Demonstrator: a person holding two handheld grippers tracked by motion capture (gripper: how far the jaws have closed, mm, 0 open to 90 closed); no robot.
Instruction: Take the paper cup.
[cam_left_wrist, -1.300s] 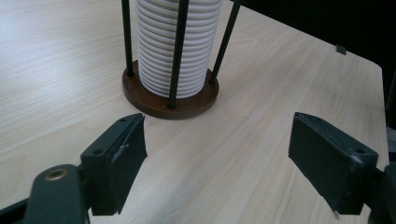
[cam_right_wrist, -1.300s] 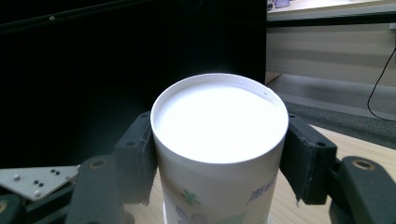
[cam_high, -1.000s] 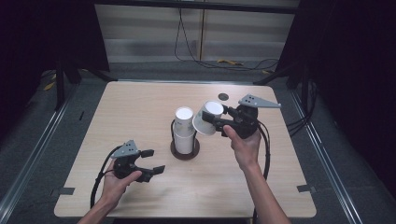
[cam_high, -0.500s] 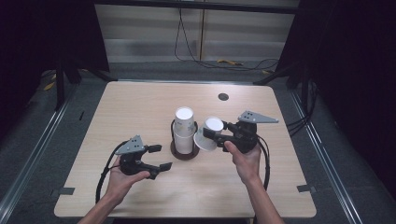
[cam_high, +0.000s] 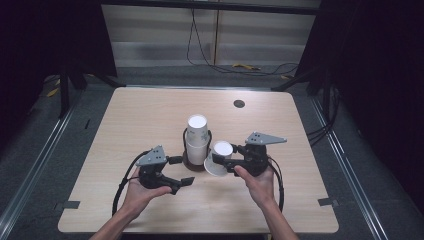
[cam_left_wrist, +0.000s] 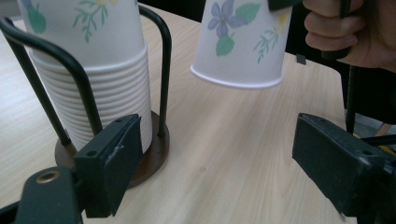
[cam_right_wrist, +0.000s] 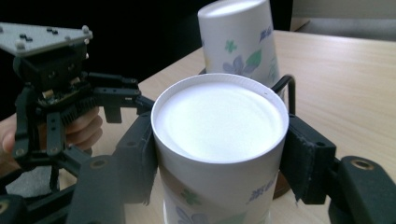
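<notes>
High view: the right gripper pinches an upside-down paper cup by its sides, now lowered from above the stack of cups to just beside the wire holder, its rim tilted clear of the table. The left gripper, jaws just opened and spread wide with nothing between them, has edged in toward the holder's base. One cup appears to be off the stack and nearly ready to set down on the wood.
</notes>
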